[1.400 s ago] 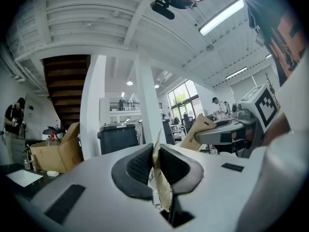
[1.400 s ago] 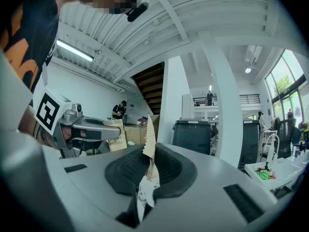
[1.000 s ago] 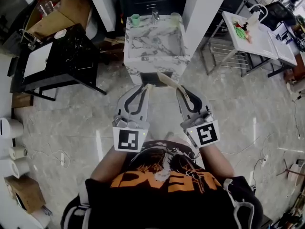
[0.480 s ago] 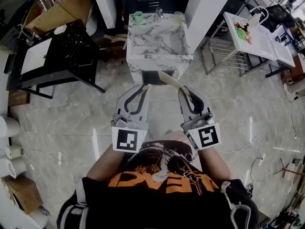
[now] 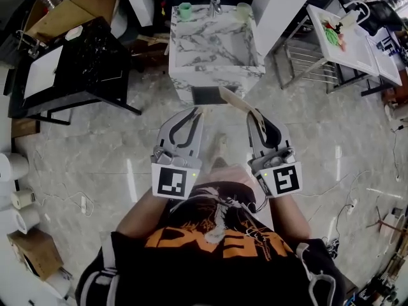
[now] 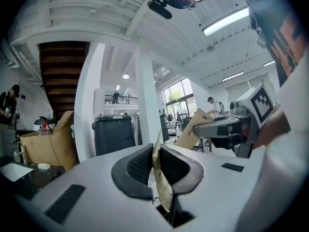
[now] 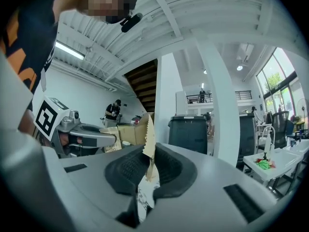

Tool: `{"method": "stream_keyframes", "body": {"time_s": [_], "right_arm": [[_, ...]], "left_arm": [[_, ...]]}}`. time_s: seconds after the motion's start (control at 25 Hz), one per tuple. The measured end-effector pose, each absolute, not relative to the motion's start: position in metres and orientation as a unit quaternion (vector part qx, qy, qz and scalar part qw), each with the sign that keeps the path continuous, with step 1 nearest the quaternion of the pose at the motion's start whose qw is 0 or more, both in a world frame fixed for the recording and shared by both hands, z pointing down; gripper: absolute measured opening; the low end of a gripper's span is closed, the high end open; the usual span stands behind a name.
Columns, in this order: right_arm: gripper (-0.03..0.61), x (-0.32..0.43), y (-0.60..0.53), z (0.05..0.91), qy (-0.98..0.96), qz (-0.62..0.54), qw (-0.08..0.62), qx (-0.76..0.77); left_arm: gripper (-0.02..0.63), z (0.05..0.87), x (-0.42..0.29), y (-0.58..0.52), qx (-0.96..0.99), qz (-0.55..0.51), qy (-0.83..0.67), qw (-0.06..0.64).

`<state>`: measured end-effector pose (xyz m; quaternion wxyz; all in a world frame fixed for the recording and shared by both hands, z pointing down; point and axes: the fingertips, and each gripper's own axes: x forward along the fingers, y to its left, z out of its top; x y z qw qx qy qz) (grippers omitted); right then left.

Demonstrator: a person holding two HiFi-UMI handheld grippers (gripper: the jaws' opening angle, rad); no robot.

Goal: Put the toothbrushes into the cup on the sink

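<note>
At twelve o'clock, a green cup [image 5: 185, 9] and a pale cup [image 5: 243, 10] stand on the marble sink [image 5: 213, 69]; their contents are too small to tell. Over grey tiled floor [image 5: 95, 164], the left gripper [image 5: 194, 111] pinches a kraft-paper packet [image 6: 161, 187], and the right gripper [image 5: 253, 112] pinches another packet [image 7: 148, 134].

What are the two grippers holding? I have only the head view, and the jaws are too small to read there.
Observer: In the left gripper view, the left gripper has its pads shut on a thin tan paper packet, seen edge-on.
Operator: And the right one?
Observer: The right gripper is clamped on a second packet, whose top edge is saw-toothed.
Operator: Can you see a toothbrush inside either?
Observer: No. Only opaque paper shows in both gripper views, so the contents are hidden.
</note>
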<state>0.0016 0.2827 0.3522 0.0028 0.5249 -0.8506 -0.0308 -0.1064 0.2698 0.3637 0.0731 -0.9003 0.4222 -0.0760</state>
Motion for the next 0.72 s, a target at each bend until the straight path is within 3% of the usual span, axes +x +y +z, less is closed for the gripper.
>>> {"method": "stream_keyframes", "body": {"time_s": [0.72], "right_arm": [[0.043,0.053,0.089,0.349,-0.89,-0.042,-0.009,0.453]], "left_arm": [[0.051,0.331,-0.053,0.084,-0.864,-0.032,0.498,0.061]]}}
